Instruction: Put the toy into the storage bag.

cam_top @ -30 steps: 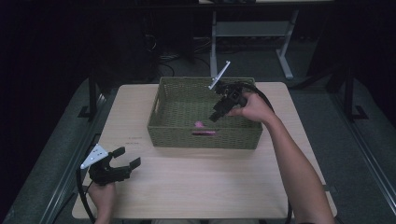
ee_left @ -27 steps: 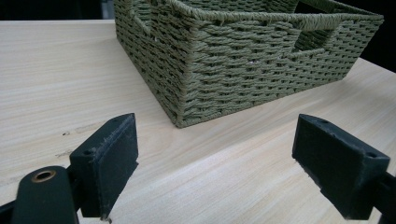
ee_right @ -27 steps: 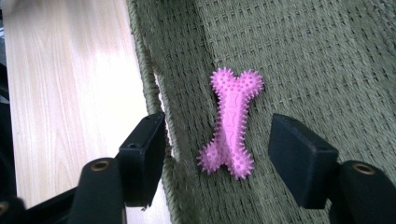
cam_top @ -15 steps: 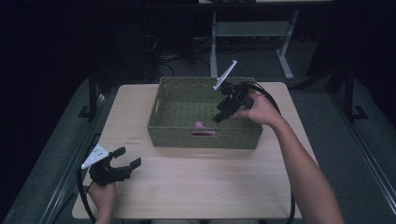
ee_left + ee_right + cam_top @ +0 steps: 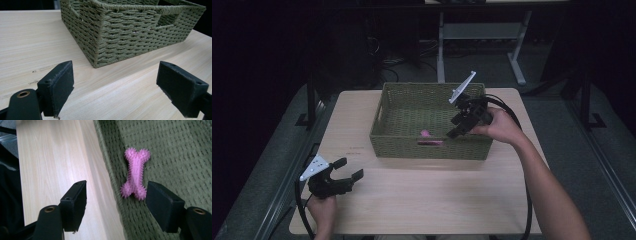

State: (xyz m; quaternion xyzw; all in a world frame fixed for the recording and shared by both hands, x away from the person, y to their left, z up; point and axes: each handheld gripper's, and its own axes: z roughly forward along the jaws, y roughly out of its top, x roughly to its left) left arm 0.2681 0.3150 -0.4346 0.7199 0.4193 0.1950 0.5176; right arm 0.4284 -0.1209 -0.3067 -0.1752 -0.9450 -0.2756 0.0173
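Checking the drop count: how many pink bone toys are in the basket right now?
1. The pink bone toy lies on the floor of the green woven basket, near its front wall, below the open right gripper. The front wall could hide another from the high view.

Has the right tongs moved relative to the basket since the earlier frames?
Yes. The right tongs have drifted rightward along the green basket, away from the pink bone toy lying inside; jaws have just been opening, nothing between them.
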